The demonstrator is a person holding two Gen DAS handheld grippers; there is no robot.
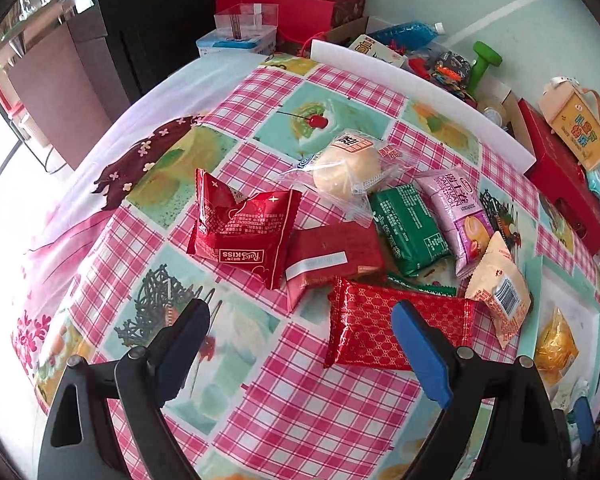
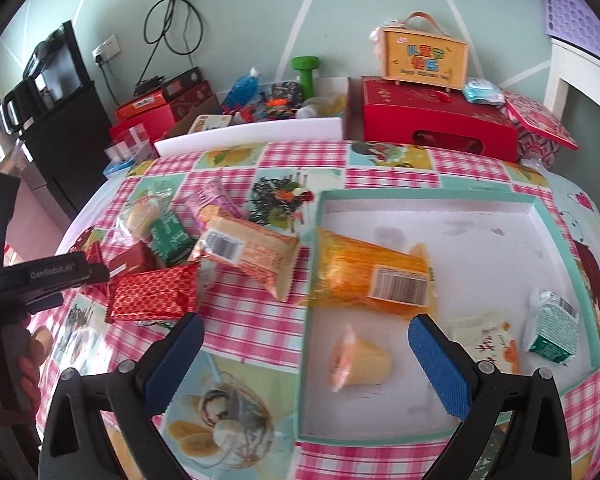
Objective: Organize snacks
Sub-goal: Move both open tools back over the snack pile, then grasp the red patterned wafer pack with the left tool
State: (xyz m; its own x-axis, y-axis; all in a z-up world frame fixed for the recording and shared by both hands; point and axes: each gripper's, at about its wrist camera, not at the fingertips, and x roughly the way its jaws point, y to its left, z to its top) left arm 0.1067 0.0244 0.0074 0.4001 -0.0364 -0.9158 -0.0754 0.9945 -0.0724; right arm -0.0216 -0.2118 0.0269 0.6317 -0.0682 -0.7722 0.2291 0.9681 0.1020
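Both pairs of fingers stand released, grasping nothing. The left gripper [image 1: 300,344] hangs over the snack pile [image 1: 352,220] mid-surface; the right gripper [image 2: 306,354] hangs over the tray [image 2: 556,216] near the surface's right edge, holding an orange packet [image 2: 364,268].

In the right wrist view the jelly cup [image 2: 358,361] in the box lid [image 2: 540,210] is smeared by motion blur, its label unreadable. In the left wrist view, the red patterned packet [image 1: 364,332] hides most of a green wrapper [image 1: 424,286], and the picture's right edge crops the orange packet [image 1: 556,346].
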